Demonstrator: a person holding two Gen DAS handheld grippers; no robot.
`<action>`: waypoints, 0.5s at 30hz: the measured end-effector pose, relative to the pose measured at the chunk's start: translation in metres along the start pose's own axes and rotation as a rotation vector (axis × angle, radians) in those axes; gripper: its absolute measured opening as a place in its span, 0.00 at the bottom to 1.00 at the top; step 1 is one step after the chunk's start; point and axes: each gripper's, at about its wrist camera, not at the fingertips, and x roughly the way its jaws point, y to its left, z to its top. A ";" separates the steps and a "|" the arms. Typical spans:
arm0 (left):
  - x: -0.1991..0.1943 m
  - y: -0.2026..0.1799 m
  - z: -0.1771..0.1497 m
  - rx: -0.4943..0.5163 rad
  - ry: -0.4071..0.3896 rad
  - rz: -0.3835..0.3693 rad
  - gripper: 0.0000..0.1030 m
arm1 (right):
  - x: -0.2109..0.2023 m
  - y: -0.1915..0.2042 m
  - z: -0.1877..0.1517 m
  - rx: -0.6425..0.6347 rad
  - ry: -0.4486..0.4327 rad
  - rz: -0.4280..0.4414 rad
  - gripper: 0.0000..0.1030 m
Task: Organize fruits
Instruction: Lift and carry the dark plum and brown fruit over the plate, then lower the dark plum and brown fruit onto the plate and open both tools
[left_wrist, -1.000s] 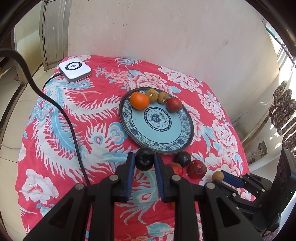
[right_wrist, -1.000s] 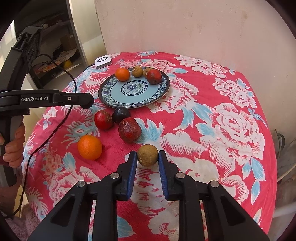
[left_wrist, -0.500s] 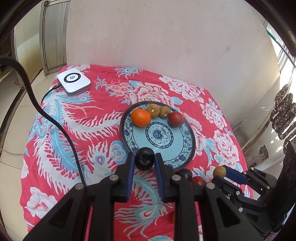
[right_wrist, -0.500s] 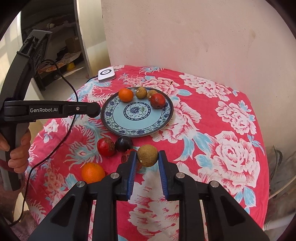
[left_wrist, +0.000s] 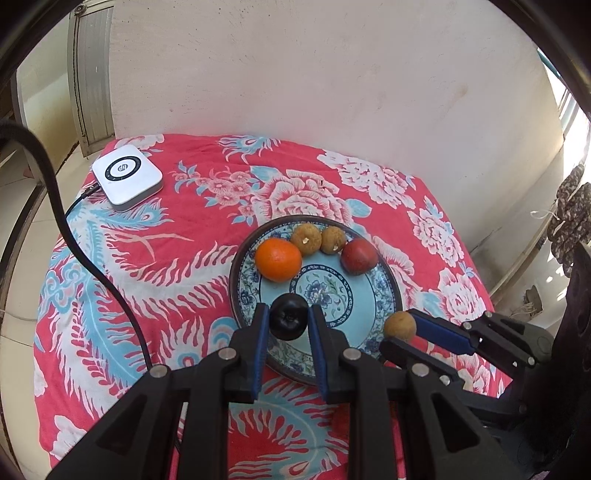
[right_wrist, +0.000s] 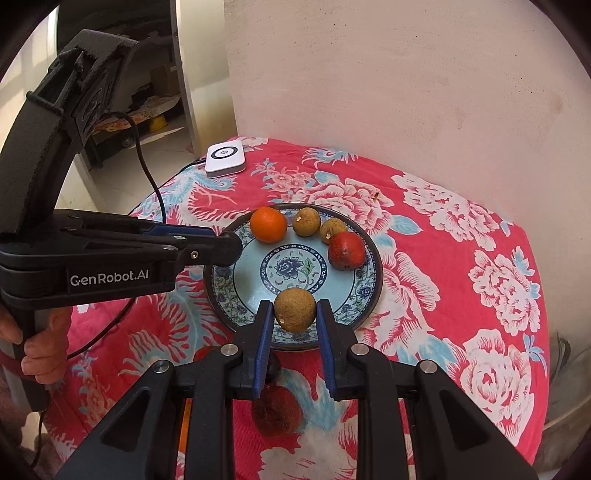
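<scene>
1. Fruits mostly on the blue patterned plate (right_wrist: 369, 295) already: orange (right_wrist: 268, 224), two brown round fruits (right_wrist: 306, 221) and a red fruit (right_wrist: 346, 250) sit along its far rim.
2. Left gripper (left_wrist: 287, 325) pinches a dark plum (left_wrist: 288, 321), pads tight on both sides, hanging over the plate's near-left part.
3. Right gripper (right_wrist: 294, 314) pinches a brown fruit (right_wrist: 294, 309), over the plate's near rim. In the left view it comes in from the right, close to the left gripper.
4. Step in hand, as I read it: set both fruits on the plate. Centre and near half are bare, so there is room.
5. Do it well: lower each fruit until it touches the glaze before spreading the pads; round fruit dropped from height will roll off the shallow rim.
6. Place them apart, plum left, brown fruit right, so the grippers don't clash.
7. Aim inward of the rim, not on the slope.
8. Open slowly, lift straight back, don't nudge the row at the far side.
9. Leftovers: a dark red fruit (right_wrist: 275, 410) and others lie on the red floral cloth (right_wrist: 461, 295) of the tabletop under the right gripper, partly hidden. White box (right_wrist: 225, 158) with cable at the far corner, clear of the work.
</scene>
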 end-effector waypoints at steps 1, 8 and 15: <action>0.002 0.000 0.002 0.000 0.003 0.001 0.22 | 0.004 0.000 0.002 -0.003 0.004 0.001 0.24; 0.017 0.006 0.008 0.001 0.014 0.006 0.22 | 0.025 0.000 0.014 -0.020 0.025 0.015 0.24; 0.024 0.011 0.010 0.004 0.015 -0.007 0.22 | 0.046 -0.001 0.026 -0.042 0.040 0.025 0.24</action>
